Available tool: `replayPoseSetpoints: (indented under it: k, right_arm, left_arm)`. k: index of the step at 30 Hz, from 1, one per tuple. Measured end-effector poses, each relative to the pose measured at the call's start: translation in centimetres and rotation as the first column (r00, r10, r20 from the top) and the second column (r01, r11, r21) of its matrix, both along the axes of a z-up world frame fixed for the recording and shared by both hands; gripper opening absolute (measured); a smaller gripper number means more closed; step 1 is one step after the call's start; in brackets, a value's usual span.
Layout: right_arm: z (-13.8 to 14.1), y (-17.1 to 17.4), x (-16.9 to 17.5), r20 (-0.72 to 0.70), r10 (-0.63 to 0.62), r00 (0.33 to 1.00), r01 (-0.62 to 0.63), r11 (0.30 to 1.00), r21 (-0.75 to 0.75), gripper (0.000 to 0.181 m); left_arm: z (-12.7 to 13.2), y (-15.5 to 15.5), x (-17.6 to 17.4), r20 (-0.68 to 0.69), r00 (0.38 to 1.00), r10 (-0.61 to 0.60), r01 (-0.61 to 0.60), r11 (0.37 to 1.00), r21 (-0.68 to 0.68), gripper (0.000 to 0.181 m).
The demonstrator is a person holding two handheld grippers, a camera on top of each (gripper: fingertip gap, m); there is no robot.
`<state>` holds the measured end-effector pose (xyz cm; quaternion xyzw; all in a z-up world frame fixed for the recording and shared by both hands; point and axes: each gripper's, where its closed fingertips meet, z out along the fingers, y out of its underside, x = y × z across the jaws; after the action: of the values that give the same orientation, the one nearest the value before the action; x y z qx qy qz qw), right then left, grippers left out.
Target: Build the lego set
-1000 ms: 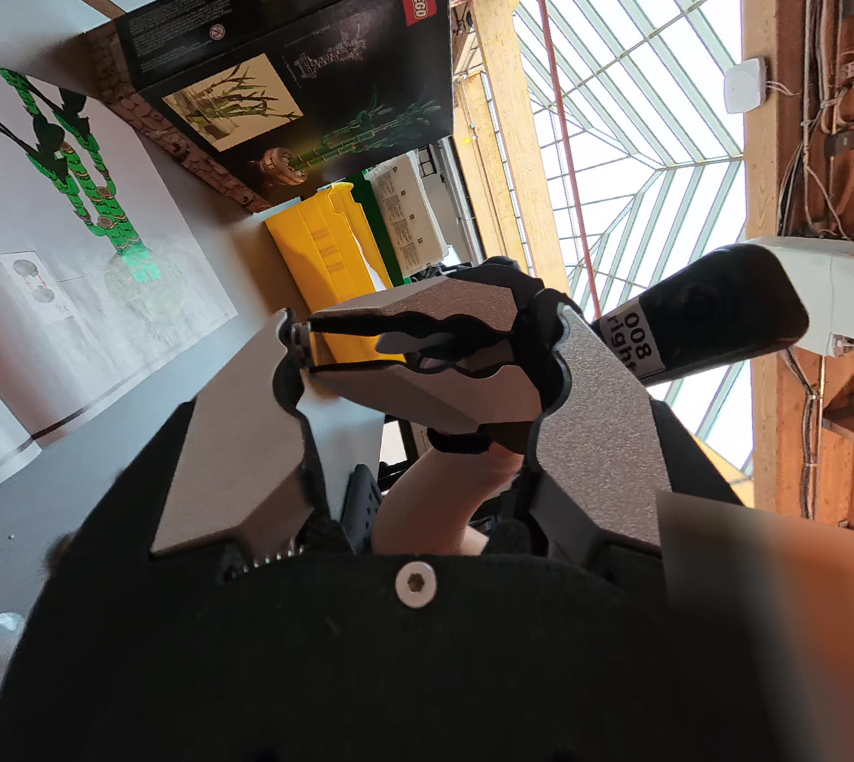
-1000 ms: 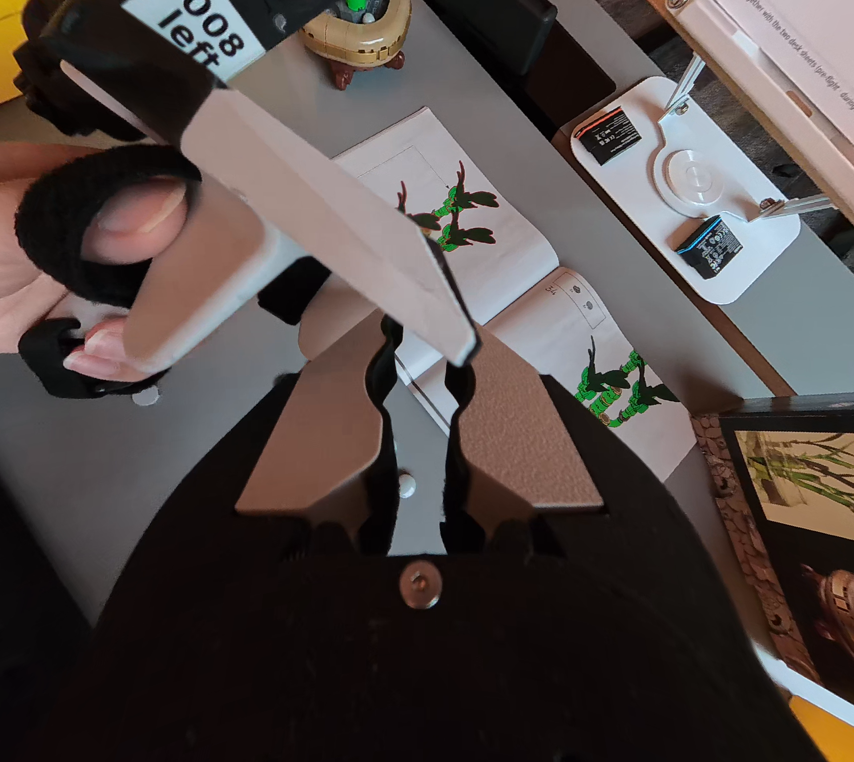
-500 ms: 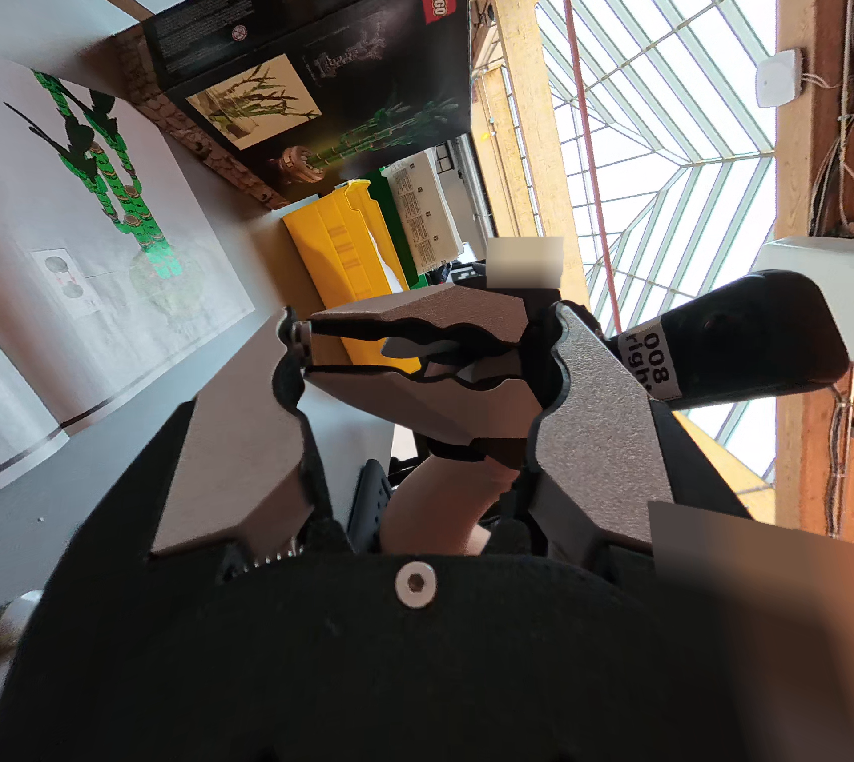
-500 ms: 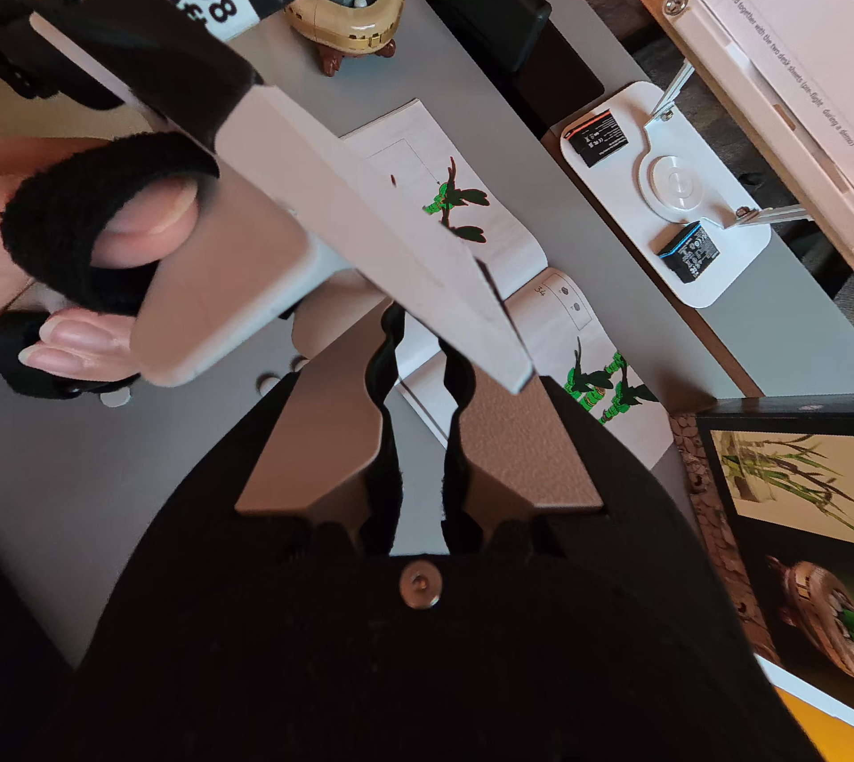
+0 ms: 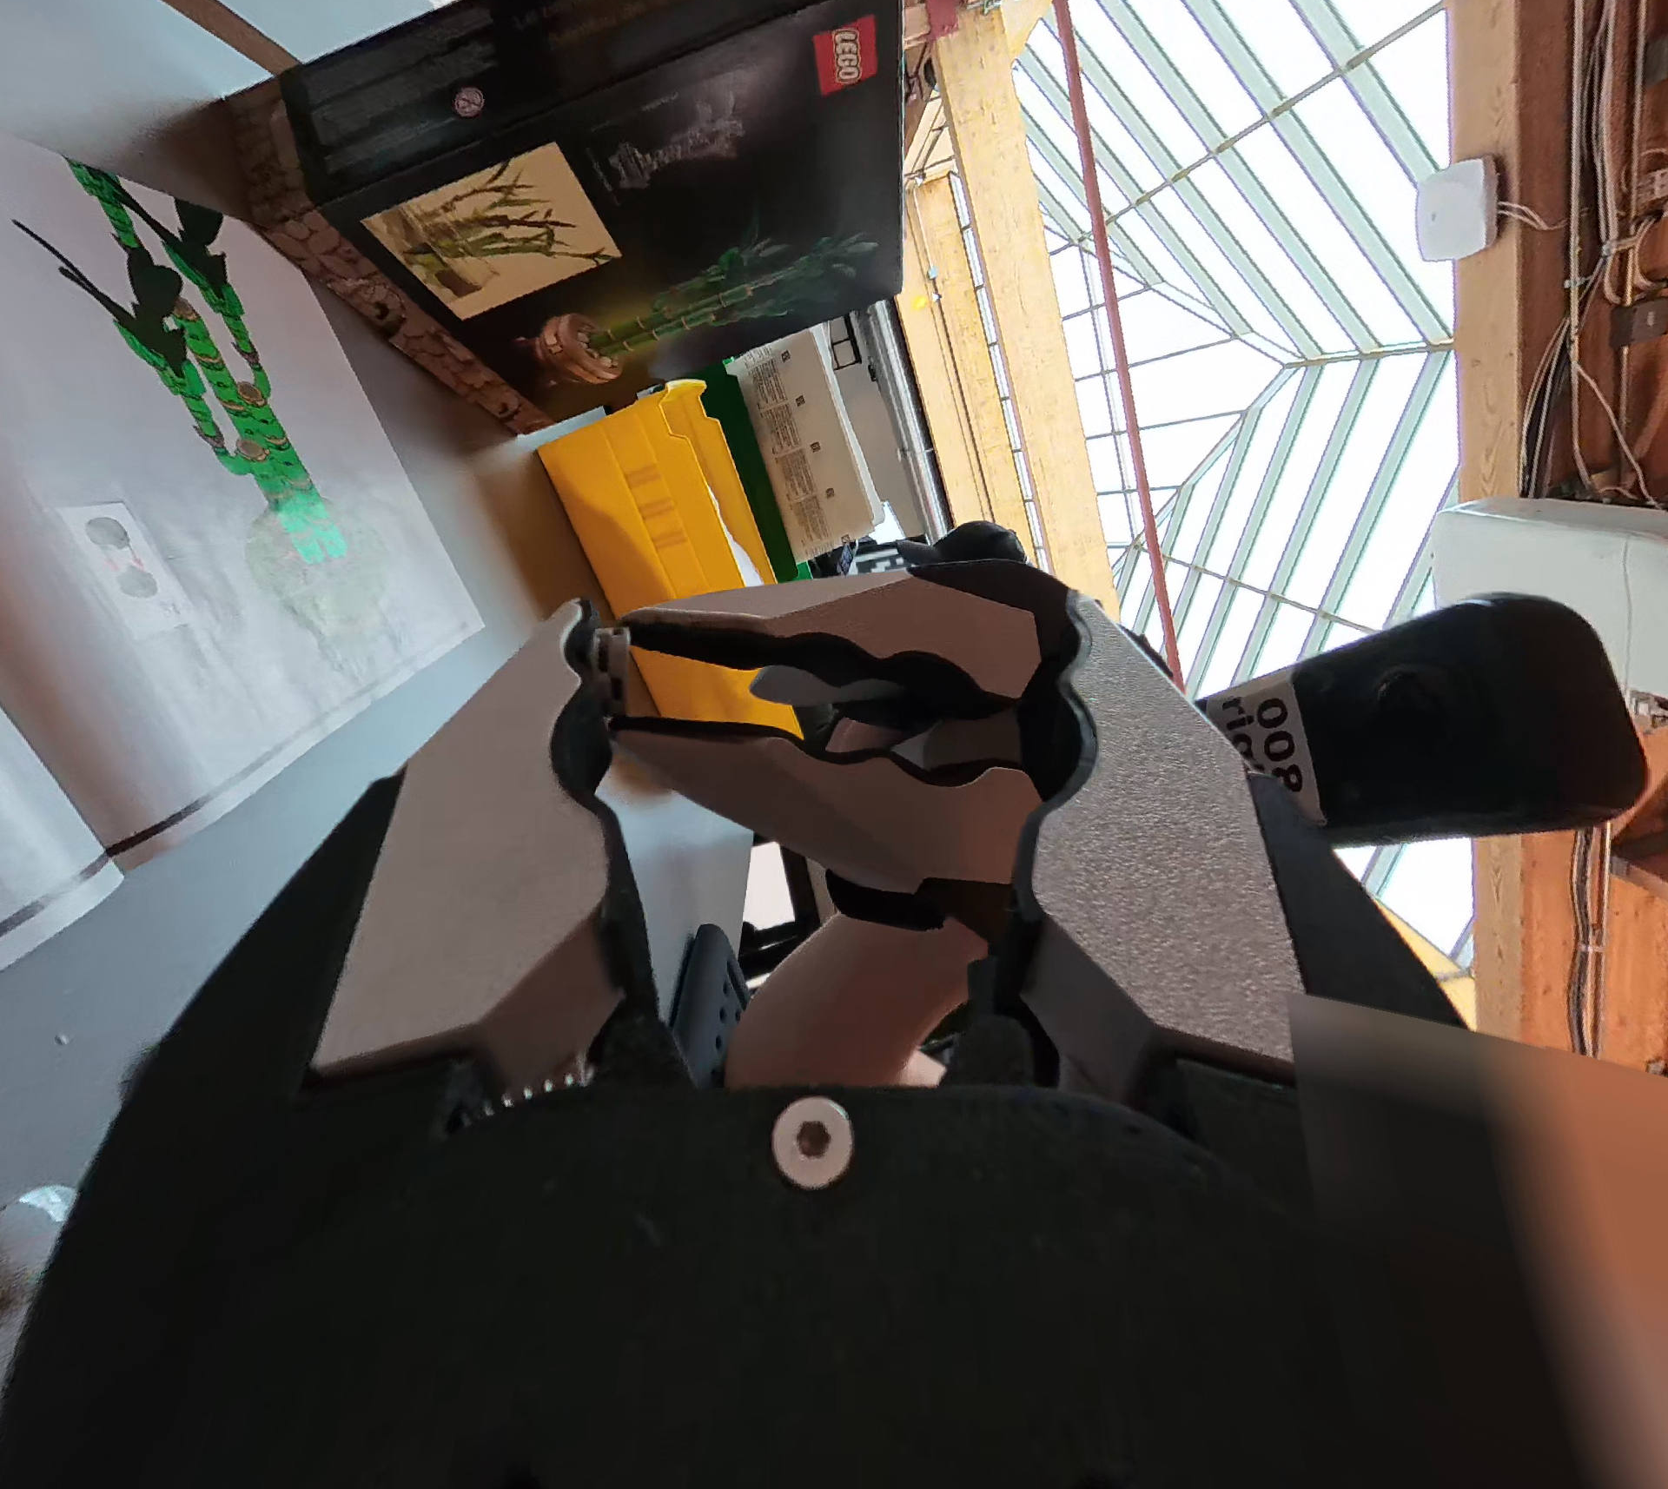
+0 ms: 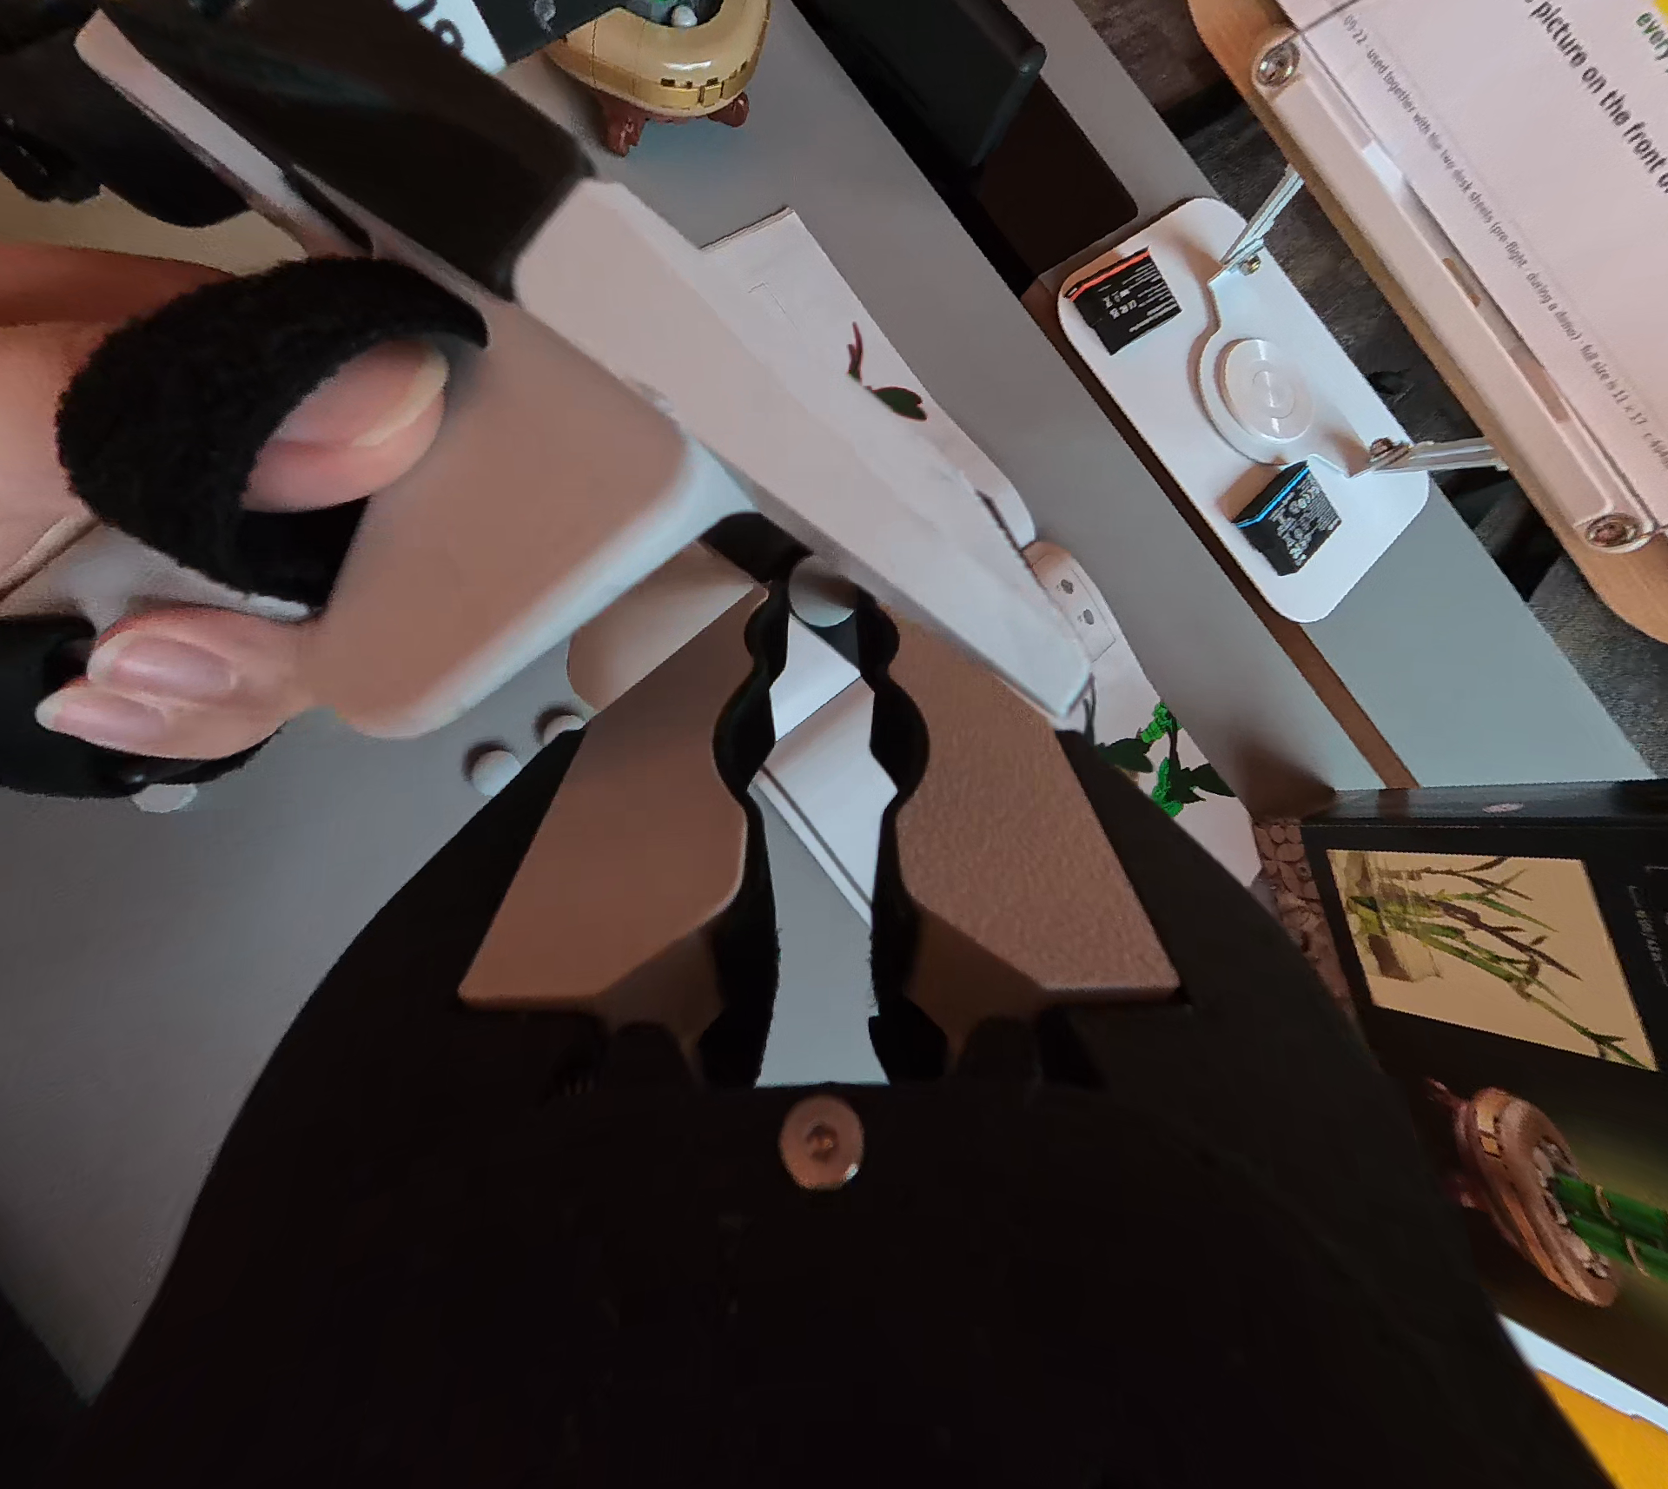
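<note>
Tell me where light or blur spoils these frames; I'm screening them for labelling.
Left wrist view: the skylight is blown out, its own gripper body dark, the page sharp. Right wrist view: evenly lit, but the left gripper close-up is soft; batteries stay crisp.

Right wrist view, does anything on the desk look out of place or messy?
A few small pale round pieces lie loose on the grey desk near the left claw, apart from the tan pot model. Nothing looks spilled or damaged.

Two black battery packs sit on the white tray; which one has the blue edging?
The battery at the tray's nearer end; the other battery has orange-red edging.
</note>
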<state>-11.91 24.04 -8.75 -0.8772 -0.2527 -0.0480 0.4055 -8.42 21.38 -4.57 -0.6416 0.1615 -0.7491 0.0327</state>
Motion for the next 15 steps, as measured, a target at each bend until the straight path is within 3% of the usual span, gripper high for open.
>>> replayPoseSetpoints:
  k: [15]
  right_arm:
    - [1.3, 0.1, -0.2, 0.067, 0.063, 0.996, -0.068, 0.995, 0.071, 0.015]
  left_arm:
    - [0.9, 0.3, -0.5, 0.084, 0.996, -0.025, 0.030, 0.998, -0.056, 0.077]
